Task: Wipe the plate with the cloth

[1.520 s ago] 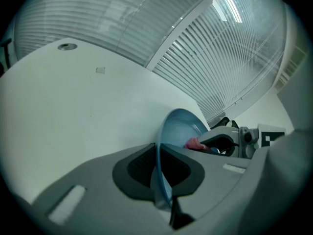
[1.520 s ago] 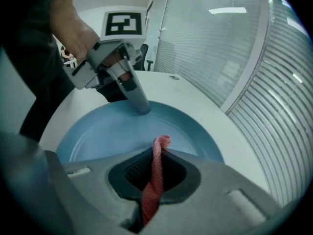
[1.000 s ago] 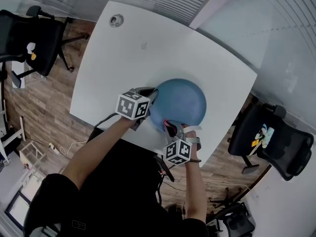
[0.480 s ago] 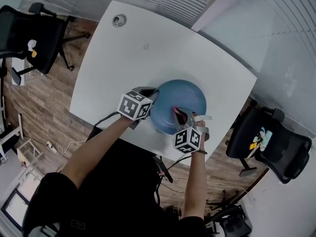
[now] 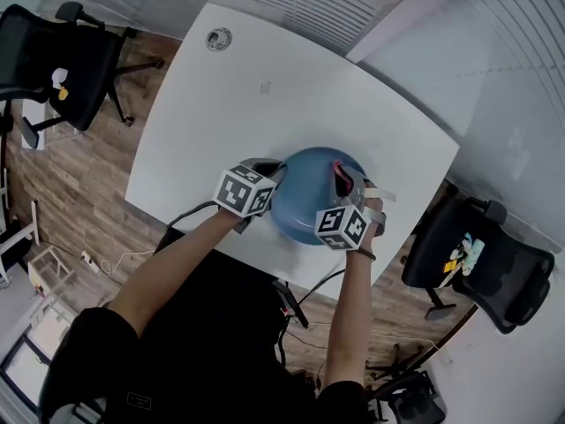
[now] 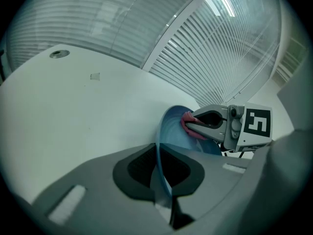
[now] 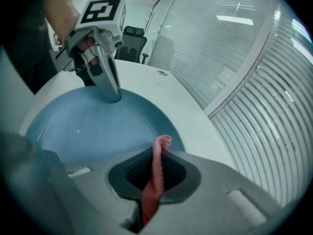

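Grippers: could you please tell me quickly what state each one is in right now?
Left gripper: shut on the rim of the blue plate.
Right gripper: shut on the pink cloth.

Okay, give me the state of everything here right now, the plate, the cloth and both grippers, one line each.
blue plate: on the white table, rim clamped on its left side.
pink cloth: bunched into a strip, pinched between jaws, over the plate's right side; contact with the plate unclear.
left gripper: shut on the plate's rim.
right gripper: shut on the cloth, above the plate.
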### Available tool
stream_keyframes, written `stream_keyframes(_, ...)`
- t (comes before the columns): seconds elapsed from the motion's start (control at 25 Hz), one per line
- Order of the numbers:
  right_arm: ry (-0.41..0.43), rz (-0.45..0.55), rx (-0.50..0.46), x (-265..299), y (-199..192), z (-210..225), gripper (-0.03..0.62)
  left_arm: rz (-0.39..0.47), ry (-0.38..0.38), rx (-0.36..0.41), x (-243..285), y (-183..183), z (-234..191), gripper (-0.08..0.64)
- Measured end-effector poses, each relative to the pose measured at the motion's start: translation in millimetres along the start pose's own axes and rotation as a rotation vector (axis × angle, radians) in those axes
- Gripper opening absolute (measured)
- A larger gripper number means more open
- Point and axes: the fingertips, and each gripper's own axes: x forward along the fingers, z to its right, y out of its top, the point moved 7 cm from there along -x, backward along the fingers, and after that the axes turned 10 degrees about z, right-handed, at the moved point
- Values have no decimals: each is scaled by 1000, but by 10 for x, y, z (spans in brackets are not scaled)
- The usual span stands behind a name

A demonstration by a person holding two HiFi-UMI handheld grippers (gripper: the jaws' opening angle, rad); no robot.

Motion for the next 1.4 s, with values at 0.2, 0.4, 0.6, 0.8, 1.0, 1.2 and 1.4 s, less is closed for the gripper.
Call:
stream_keyframes(0.2,7,1,20,-57,-19,-51,14,4,10,-25,3,1,-5,15)
stream_keyframes(0.4,67,0,20,-266,-61,-342,14,1,10,-35,6,13,-7,15)
stream_keyframes(0.6,177,-11,57,-528,-114,-753,14,-1,11,-36,3,15,-5,17)
stream_keyframes(0.8,277,-41,27,-692,-123,-1080,14,-1,16,-38,0,12,-4,17)
stream_keyframes(1.0,407,-84,24,-751,-96,-1242,14,1,15,-32,9,8,8,17)
stream_keyframes(1.2,463,-154,33,-759,-167,-1151,14,1,16,-25,15,9,13,17)
stream_keyframes(1.4,412,-224,-13,-792,-336,-951,15,-1,12,-1,7,5,17,15)
